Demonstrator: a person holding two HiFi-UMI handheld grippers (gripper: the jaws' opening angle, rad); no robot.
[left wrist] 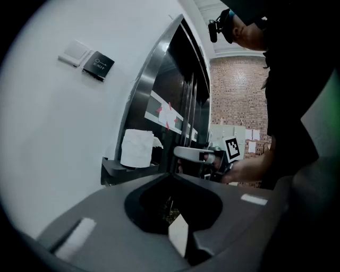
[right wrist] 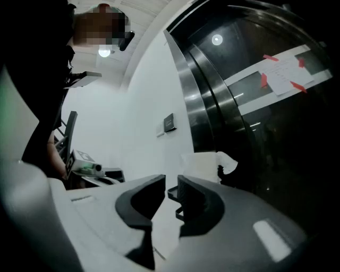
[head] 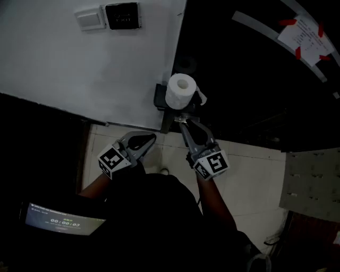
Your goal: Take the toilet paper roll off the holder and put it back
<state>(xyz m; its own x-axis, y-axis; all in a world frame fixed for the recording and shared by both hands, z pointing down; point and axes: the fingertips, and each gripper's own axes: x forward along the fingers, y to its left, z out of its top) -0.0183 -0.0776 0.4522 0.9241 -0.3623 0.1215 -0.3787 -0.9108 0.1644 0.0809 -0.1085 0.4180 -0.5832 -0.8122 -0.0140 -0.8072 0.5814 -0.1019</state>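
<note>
Roll [head: 180,90] upright on holder [head: 161,98]. My right gripper [head: 182,120] aimed at it, fingers nearly together, empty (kept within reach); left gripper [head: 152,138] back, fingers together, out of way.

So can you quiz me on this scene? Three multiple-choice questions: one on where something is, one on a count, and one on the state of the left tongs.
1. Where is the toilet paper roll?
A. lying on the floor
B. standing on end on the black holder
C. hanging from a hook

2. How many plates are fixed to the white wall?
A. two
B. four
C. none

3. How are the left tongs?
A. wide open
B. clamped on the roll
C. closed and empty

Answers:
1 B: the head view shows the roll upright on the black holder at the wall's edge.
2 A: there is one white switch plate and one black plate.
3 C: in the left gripper view the tips meet with nothing between them.
</note>
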